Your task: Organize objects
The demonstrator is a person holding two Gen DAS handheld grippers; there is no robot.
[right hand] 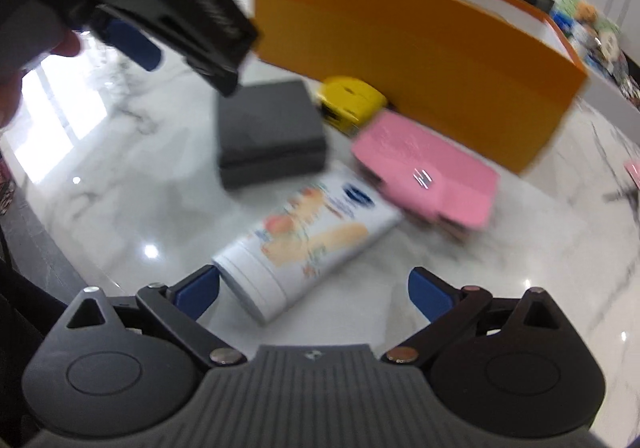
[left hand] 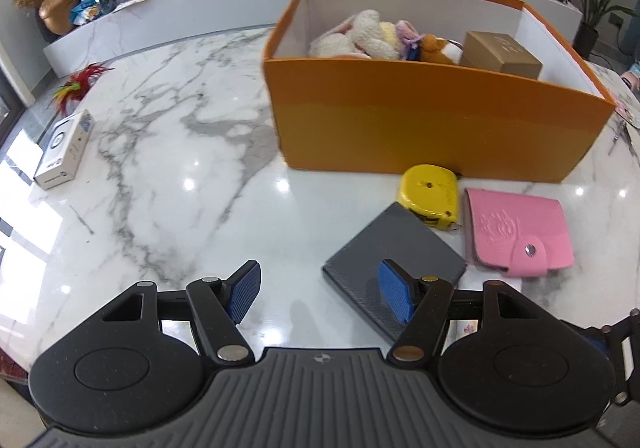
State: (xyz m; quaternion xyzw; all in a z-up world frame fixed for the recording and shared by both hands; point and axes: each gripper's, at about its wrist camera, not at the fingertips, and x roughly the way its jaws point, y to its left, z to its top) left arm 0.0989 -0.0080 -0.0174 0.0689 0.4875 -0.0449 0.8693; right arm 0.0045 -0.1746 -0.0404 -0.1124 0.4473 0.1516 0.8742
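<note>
Both grippers hang over the marble table with their jaws apart and nothing between the pads. The left gripper sits low near the front edge; one blue pad overlaps the near corner of the grey wallet in its view, though I cannot tell whether it touches. The right gripper points down at the lotion bottle, which lies on its side with its cap end just inside the spread fingers — not yet gripped.

The things left to tidy lie close together in front of the orange box: the grey wallet, the yellow tape measure right against the box wall, the pink wallet, and the lotion bottle nearest the person. The box already holds soft toys and a small brown carton.

The step in hand looks like picking up the bottle with the right gripper. To do it well, bring the jaws further along the body rather than pinching the cap end (a smooth round bottle will likely roll or squirt out if caught off-centre), and close across its width with both pads square to it. Keep the left gripper clear — in the right view it looms close above the grey wallet, and the two tools could knock together. Lift straight up before swinging over the box wall.
</note>
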